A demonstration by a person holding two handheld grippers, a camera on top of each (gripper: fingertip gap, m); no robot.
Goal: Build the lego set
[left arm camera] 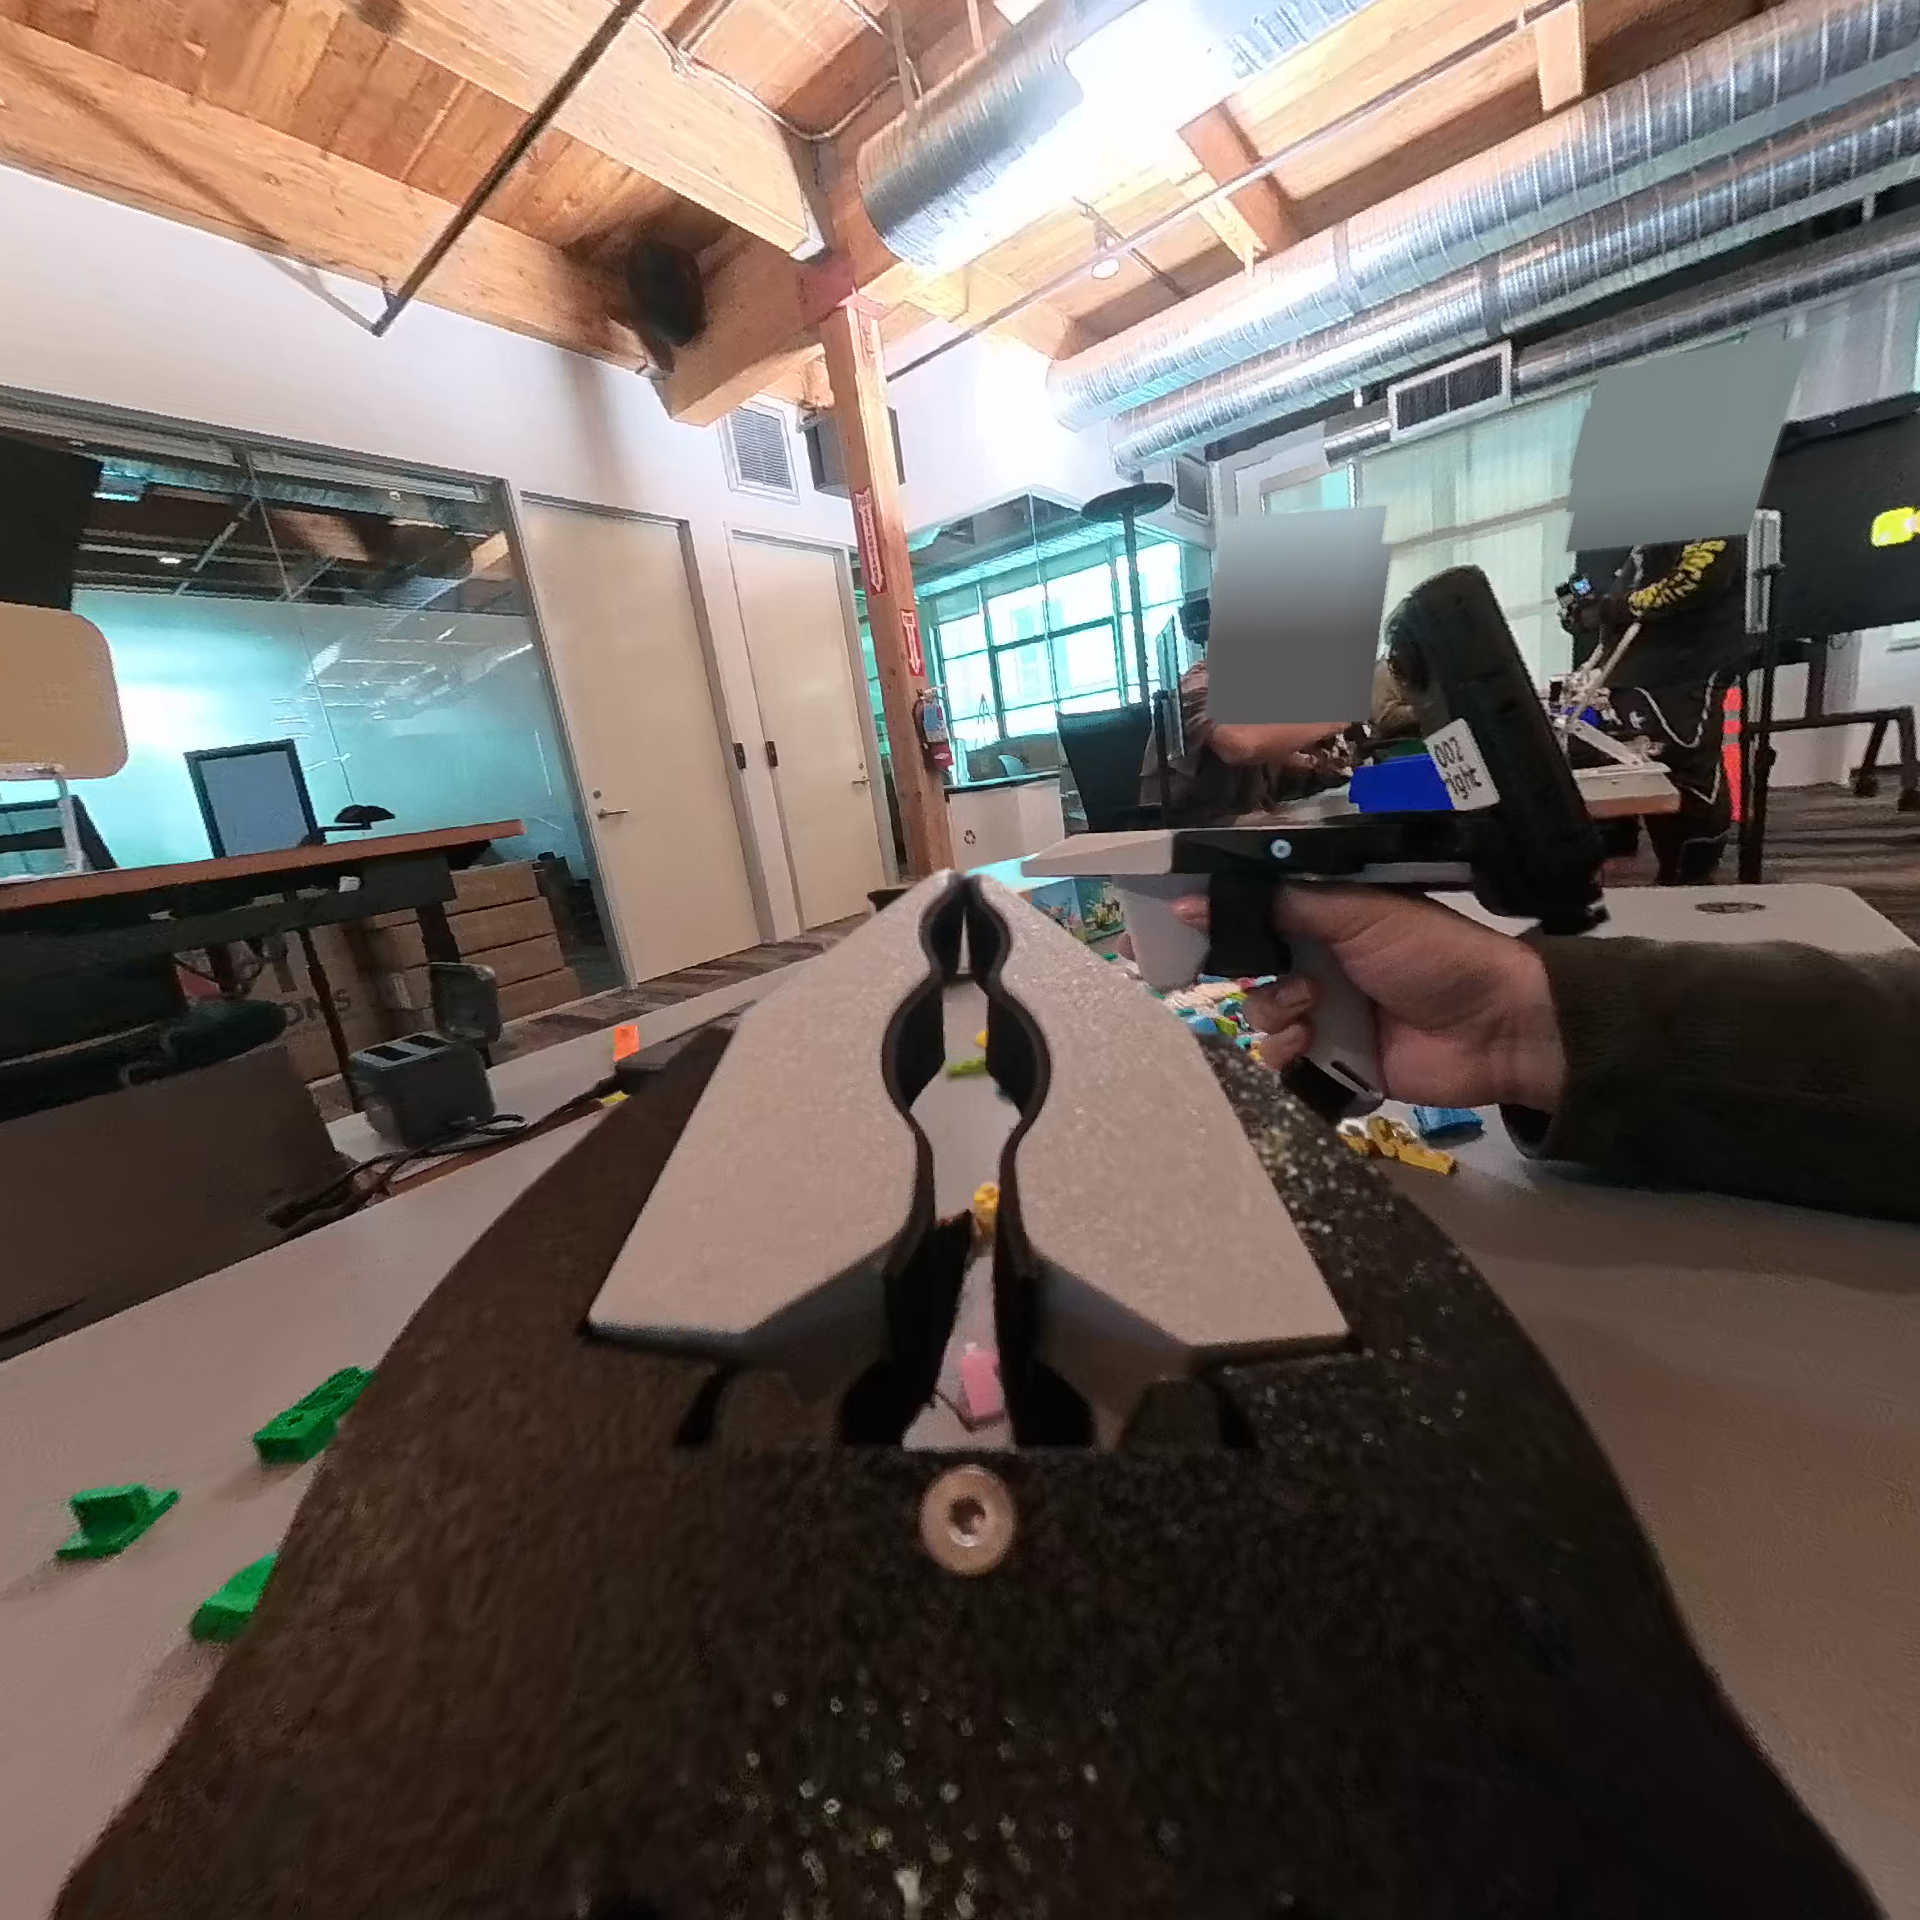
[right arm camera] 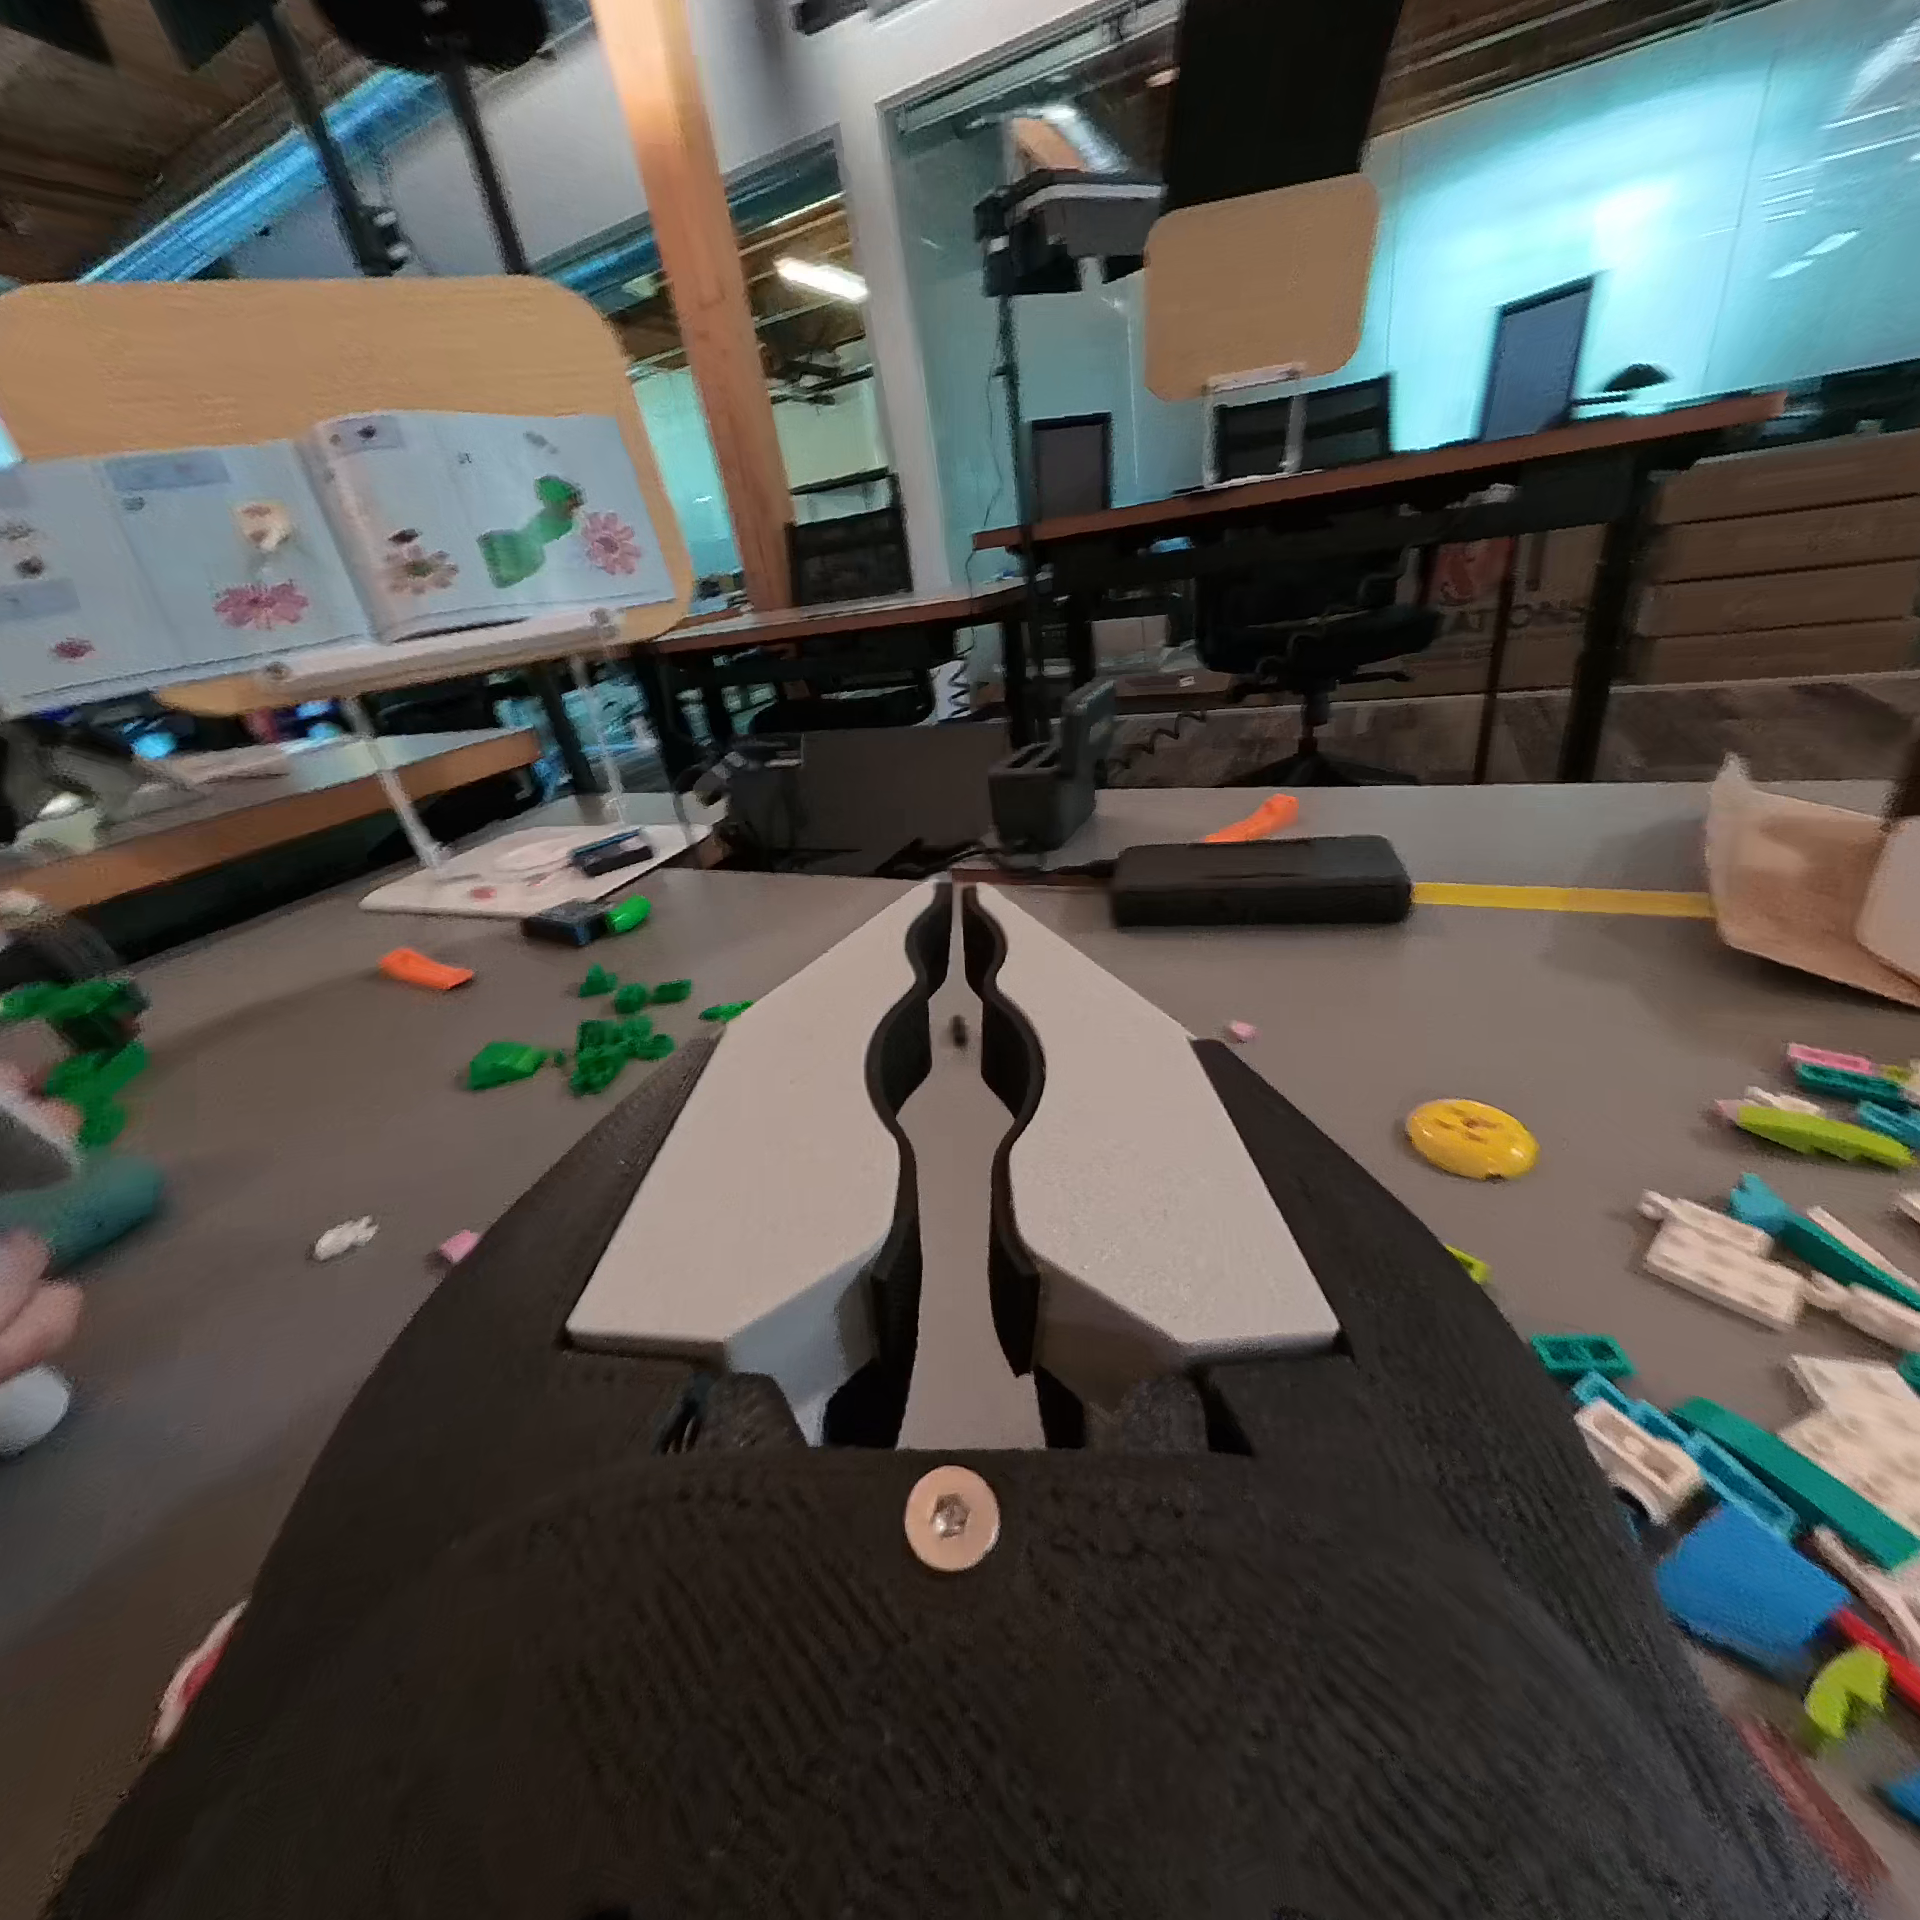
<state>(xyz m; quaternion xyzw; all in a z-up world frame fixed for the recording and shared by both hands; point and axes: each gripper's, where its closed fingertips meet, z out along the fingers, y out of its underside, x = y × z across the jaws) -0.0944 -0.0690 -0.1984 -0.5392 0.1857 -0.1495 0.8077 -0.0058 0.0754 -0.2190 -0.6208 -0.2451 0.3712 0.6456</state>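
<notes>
My left gripper (left arm camera: 961, 885) is shut with nothing between its tips, held low over the grey table (left arm camera: 1662, 1351). A pink piece (left arm camera: 980, 1392) and a yellow piece (left arm camera: 985, 1210) lie on the table below its fingers. My right gripper (right arm camera: 956, 896) is shut and empty above the table. It also shows in the left wrist view (left arm camera: 1049, 860), held by a hand (left arm camera: 1434, 997). Loose green pieces (right arm camera: 613, 1039) lie to its left, and white, teal and blue pieces (right arm camera: 1766, 1299) to its right. An open instruction booklet (right arm camera: 343, 540) stands on a stand at the back left.
A yellow disc (right arm camera: 1470, 1138), an orange tool (right arm camera: 426, 968), a black case (right arm camera: 1262, 883) and a paper bag (right arm camera: 1808, 894) lie on the table. Green pieces (left arm camera: 312, 1413) lie left of my left gripper. A blurred hand and green build (right arm camera: 73, 1029) show at the left edge. The gap from one gripper's tips to the other's is roughly 15 cm. From the right gripper's tips to the yellow disc (right arm camera: 1470, 1138) is close to 15 cm.
</notes>
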